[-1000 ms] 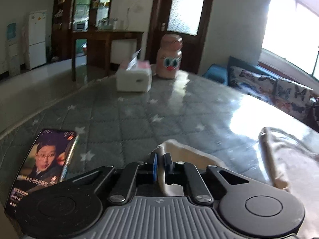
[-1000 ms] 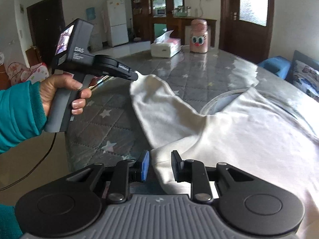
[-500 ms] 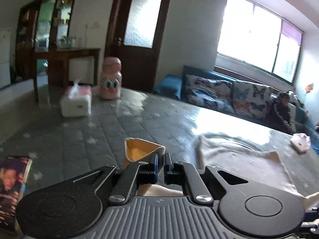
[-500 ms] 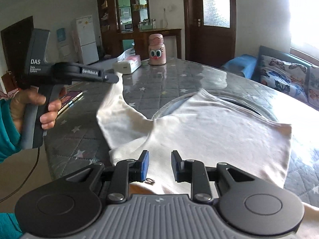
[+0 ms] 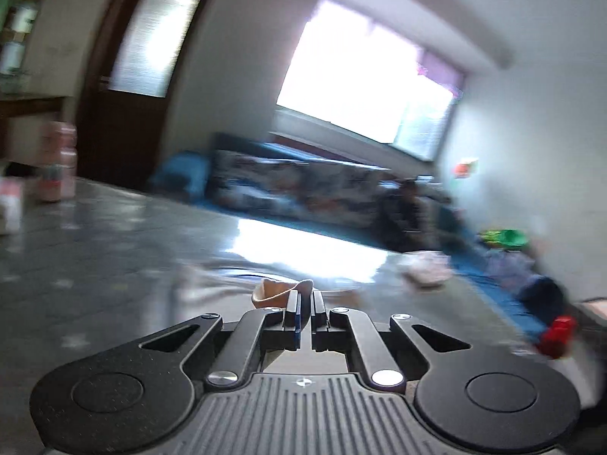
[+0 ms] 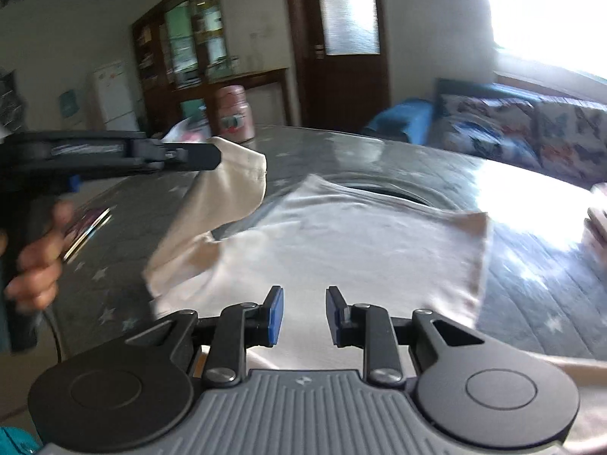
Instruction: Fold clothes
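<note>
From the left wrist view everything is smeared with blur. The cream-white cotton long-sleeved shirt [image 5: 282,290] shows only as a small curl of cuff, its inner side orange-tan, sticking up just past the black two-finger left gripper [image 5: 305,305]. The jaws are pressed together and the cuff is pinched between them. Beyond lies the grey quilted star-patterned table cover [image 5: 95,250], with glare on it, and further off a blue sofa with butterfly-print cushions [image 5: 303,189] under a bright window.

From the right wrist view the shirt is much plainer to see. Its body lies spread flat on the table cover [image 6: 531,303], with the round neckline towards the far side and a straight edge on the right. One sleeve [image 6: 224,204] is lifted off the table, rising to the left, where the left gripper [image 6: 212,155] clamps its cuff; a bare hand [image 6: 36,265] holds that gripper's handle. The black right gripper [image 6: 304,314] hangs low over the near part of the shirt, its blue-padded jaws standing a little apart, and nothing is visibly caught between them. A pink jar with a cartoon face [image 6: 232,113] stands at the table's far end.
</note>
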Tool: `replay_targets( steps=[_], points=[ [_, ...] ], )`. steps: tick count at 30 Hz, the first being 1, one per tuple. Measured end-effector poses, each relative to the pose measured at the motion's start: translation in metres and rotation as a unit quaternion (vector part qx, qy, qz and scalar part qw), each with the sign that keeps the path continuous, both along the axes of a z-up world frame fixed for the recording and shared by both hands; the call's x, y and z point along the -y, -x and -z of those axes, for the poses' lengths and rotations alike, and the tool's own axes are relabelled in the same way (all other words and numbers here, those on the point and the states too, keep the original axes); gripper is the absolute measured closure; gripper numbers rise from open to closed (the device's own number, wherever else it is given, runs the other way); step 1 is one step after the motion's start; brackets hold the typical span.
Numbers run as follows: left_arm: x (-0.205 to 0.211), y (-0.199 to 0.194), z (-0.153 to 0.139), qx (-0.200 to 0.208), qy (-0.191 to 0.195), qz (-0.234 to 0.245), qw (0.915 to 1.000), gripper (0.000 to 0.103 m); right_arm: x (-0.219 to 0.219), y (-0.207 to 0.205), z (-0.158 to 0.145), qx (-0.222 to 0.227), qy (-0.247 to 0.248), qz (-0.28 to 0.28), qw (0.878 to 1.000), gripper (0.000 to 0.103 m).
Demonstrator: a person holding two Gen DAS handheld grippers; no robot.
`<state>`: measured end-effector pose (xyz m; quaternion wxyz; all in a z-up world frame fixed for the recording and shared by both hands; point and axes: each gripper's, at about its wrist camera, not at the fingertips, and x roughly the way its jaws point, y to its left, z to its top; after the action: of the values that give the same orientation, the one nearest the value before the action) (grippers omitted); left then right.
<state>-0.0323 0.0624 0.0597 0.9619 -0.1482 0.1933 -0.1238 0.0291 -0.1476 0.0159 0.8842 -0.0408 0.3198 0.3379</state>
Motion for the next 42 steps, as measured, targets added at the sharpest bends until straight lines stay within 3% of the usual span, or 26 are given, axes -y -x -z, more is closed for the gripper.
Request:
replay_targets(
  steps=[5, 7, 10, 14, 15, 16, 18, 21, 24, 31, 35, 40, 41, 42],
  points=[
    [0.04, -0.006, 0.021, -0.021, 0.005, 0.073, 0.9971, 0.095, 0.022, -0.009, 0.008, -0.021, 0.0, 0.038, 0.999, 0.079],
    [0.046, -0.005, 0.033, -0.044, -0.006, 0.084, 0.9955, 0.084, 0.03, -0.012, 0.015, -0.037, 0.0, 0.049, 0.998, 0.079],
    [0.046, 0.007, 0.043, -0.058, -0.032, 0.099, 0.9928, 0.074, 0.036, -0.014, 0.023, -0.049, 0.001, 0.055, 0.997, 0.079],
    [0.017, 0.027, 0.05, -0.055, -0.088, 0.059, 0.9929, 0.074, 0.041, -0.016, 0.029, -0.062, -0.009, 0.062, 0.996, 0.078],
    [0.008, 0.031, 0.052, -0.056, -0.106, 0.037, 0.9921, 0.069, 0.041, -0.016, 0.029, -0.063, -0.01, 0.063, 0.996, 0.076],
    [-0.001, 0.035, 0.054, -0.057, -0.125, 0.014, 0.9904, 0.058, 0.041, -0.017, 0.03, -0.064, -0.011, 0.065, 0.996, 0.074],
    [-0.018, 0.042, 0.059, -0.065, -0.146, -0.023, 0.9869, 0.054, 0.041, -0.018, 0.031, -0.066, -0.014, 0.069, 0.995, 0.072],
    [-0.038, 0.047, 0.064, -0.085, -0.142, -0.036, 0.9856, 0.054, 0.045, -0.016, 0.025, -0.063, -0.032, 0.079, 0.994, 0.072],
    [-0.05, 0.051, 0.069, -0.098, -0.137, -0.034, 0.9851, 0.053, 0.049, -0.013, 0.015, -0.053, -0.047, 0.085, 0.994, 0.063],
    [-0.038, 0.046, 0.08, -0.101, -0.15, -0.004, 0.9836, 0.054, 0.062, -0.014, 0.02, -0.093, -0.05, 0.105, 0.989, 0.062],
    [-0.035, 0.042, 0.085, -0.107, -0.167, 0.005, 0.9801, 0.055, 0.055, -0.017, 0.026, -0.095, -0.031, 0.102, 0.99, 0.062],
    [-0.032, 0.042, 0.083, -0.104, -0.184, 0.004, 0.9775, 0.055, 0.036, -0.022, 0.037, -0.077, 0.011, 0.088, 0.993, 0.065],
    [-0.032, 0.042, 0.082, -0.103, -0.186, 0.004, 0.9771, 0.056, 0.031, -0.024, 0.039, -0.076, 0.017, 0.084, 0.993, 0.068],
    [-0.031, 0.043, 0.082, -0.102, -0.188, 0.004, 0.9768, 0.06, 0.028, -0.025, 0.041, -0.073, 0.025, 0.081, 0.994, 0.077]
  ],
)
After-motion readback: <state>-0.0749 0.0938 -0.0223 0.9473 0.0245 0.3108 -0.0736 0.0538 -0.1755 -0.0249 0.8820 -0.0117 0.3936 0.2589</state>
